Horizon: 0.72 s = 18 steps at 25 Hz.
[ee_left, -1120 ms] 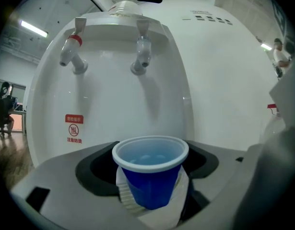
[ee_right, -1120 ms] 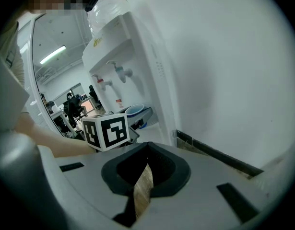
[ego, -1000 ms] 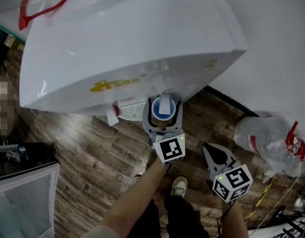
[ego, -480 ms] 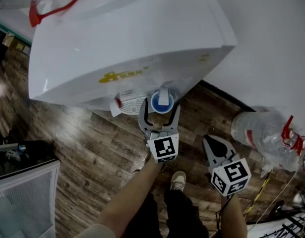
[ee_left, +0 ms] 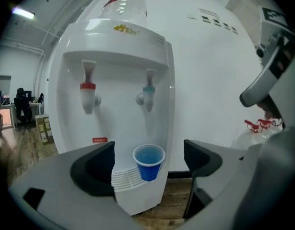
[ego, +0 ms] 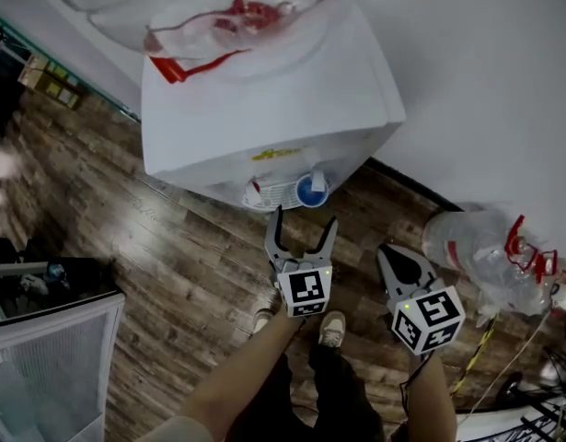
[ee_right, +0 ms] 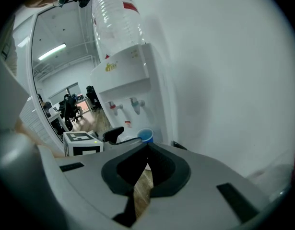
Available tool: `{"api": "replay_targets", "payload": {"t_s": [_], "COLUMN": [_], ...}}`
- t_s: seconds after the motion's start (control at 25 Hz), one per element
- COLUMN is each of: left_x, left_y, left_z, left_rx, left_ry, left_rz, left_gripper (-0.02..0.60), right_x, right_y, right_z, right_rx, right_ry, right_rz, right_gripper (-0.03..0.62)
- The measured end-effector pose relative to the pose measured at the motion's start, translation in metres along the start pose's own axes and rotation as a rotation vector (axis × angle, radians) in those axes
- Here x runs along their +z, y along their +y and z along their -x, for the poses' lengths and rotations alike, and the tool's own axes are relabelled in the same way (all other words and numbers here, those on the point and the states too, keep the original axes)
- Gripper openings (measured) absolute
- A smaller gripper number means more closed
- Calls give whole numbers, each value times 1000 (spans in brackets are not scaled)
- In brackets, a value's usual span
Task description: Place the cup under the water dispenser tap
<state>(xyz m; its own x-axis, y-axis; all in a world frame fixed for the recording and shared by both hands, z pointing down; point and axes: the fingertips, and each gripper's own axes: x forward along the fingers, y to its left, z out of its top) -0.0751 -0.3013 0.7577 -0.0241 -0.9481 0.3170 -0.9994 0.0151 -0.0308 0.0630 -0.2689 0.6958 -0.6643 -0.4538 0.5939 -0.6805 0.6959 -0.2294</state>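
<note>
Our left gripper (ego: 305, 217) has fingers that have just been opening, spread and empty; on the right gripper (ego: 390, 258) they press together. At twelve o'clock the blue cup (ee_left: 148, 161) sits under the blue tap (ee_left: 147, 96): light, crushable, so we'd pinch mid-wall gently.

The cup (ee_left: 148, 161) is blue. The water dispenser (ego: 264, 118) is white with a yellow logo; left-frame tap (ee_left: 88, 92) banded red, right-frame tap (ee_left: 147, 92) pale blue. The floor (ego: 172, 265) is dark brown wood-grain.

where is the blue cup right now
In the left gripper view the blue cup sits centre frame on the right end of the white drip tray, beneath the blue tap; the red tap is to its left.
</note>
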Motion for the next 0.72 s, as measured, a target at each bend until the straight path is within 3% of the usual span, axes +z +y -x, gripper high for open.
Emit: {"api": "replay_targets", "payload": {"t_s": [0.24,0.52,0.72], "left_x": [75,171,243], "left_y": [0,27,47], "left_z": [48,101,150], "left_rx": [-59,-73,-65], "left_ry": [-43,-68,-111], "left_rz": [-1,-18,-7], "left_gripper": [443,442,388], "right_x": [58,141,191], "right_y": [24,61,87], "right_z": [40,111,162], "right_rx": [-19,-50,-39], "right_ry": [-47,-136,-175], "right_rz": [35,68,67], "right_gripper": [6,6,6]}}
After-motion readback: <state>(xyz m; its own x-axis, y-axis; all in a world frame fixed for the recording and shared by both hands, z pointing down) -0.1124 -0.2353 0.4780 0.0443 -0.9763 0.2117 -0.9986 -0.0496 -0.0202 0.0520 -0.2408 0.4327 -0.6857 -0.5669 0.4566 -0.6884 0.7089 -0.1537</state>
